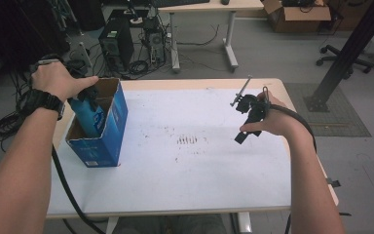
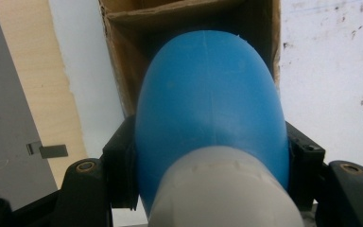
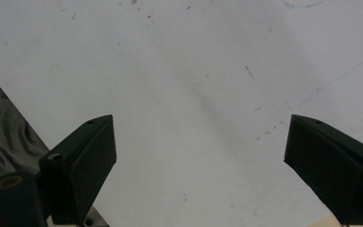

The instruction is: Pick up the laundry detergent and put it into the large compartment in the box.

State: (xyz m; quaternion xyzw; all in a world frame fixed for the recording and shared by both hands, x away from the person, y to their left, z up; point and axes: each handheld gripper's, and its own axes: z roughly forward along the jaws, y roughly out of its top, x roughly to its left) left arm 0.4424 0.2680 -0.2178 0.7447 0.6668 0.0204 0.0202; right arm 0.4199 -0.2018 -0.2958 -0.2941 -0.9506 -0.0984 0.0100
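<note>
A blue bottle [image 1: 90, 118] with a white cap [image 2: 222, 189] hangs bottom-first in the open top of a blue cardboard box [image 1: 111, 127] at the table's left side. My left gripper [image 1: 85, 95] is shut on the bottle, with its black pads pressed against both sides near the neck. In the left gripper view the bottle [image 2: 210, 94] points into the brown inside of the box [image 2: 123, 61], between my left gripper's [image 2: 211, 156] jaws. My right gripper [image 1: 249, 118] hovers over the right part of the table, open. In its own view my right gripper [image 3: 208, 156] has only the white table top [image 3: 194, 71] between its jaws.
The white table [image 1: 199, 170] carries faint dark smudges [image 1: 187, 140] in the middle. A black cable [image 1: 65, 187] runs off the front left edge. On the floor behind stand computer towers [image 1: 117, 44], a desk [image 1: 204, 7], a cardboard box [image 1: 297, 14] and a black post [image 1: 350, 48].
</note>
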